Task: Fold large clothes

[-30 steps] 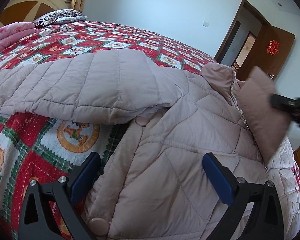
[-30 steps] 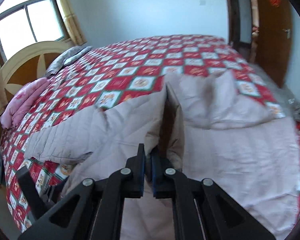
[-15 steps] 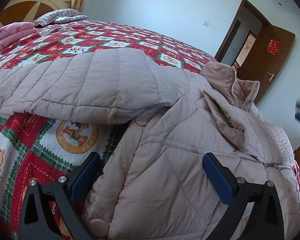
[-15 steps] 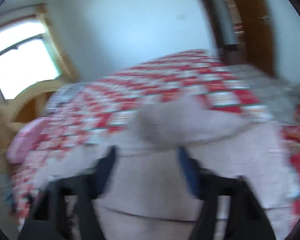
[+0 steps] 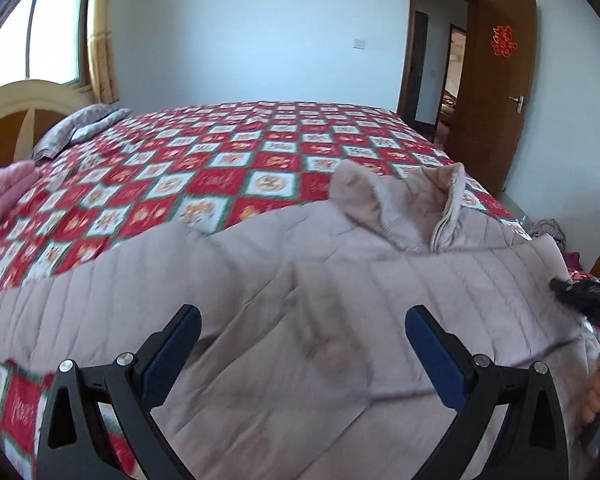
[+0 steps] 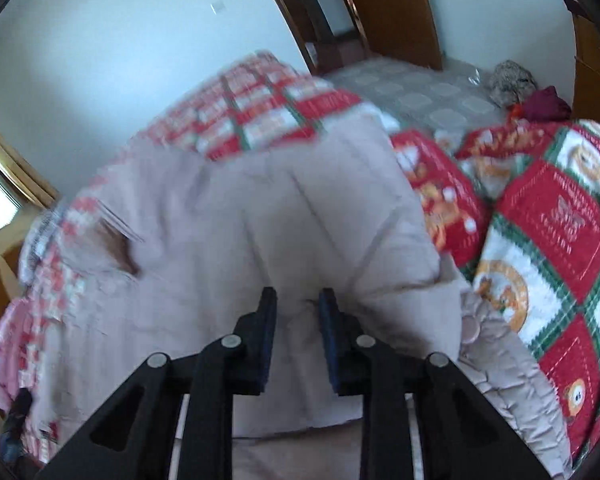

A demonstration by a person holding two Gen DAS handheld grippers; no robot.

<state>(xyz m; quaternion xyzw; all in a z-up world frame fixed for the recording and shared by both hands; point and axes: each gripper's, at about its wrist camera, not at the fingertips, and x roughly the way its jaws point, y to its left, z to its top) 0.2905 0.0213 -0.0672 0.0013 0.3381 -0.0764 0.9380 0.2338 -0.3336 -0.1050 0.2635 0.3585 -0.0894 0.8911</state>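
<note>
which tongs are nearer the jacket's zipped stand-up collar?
Left, though this is a judgement. The left tongs hover open over the beige quilted jacket, below its collar. The right tongs sit at the jacket's side edge.

Two wrist fisheye views, both angled downward over a bed.
Left faces the far door (image 5: 495,92); right sits closer; both share the quilted jacket (image 5: 339,300) (image 6: 300,220).

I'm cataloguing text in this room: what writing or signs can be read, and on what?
Red paper emblem on the wooden door: looks like the double-happiness sign "囍".
Lettering on red squares of the quilt: too blurred to read.
Jacket: no writing visible.
</note>
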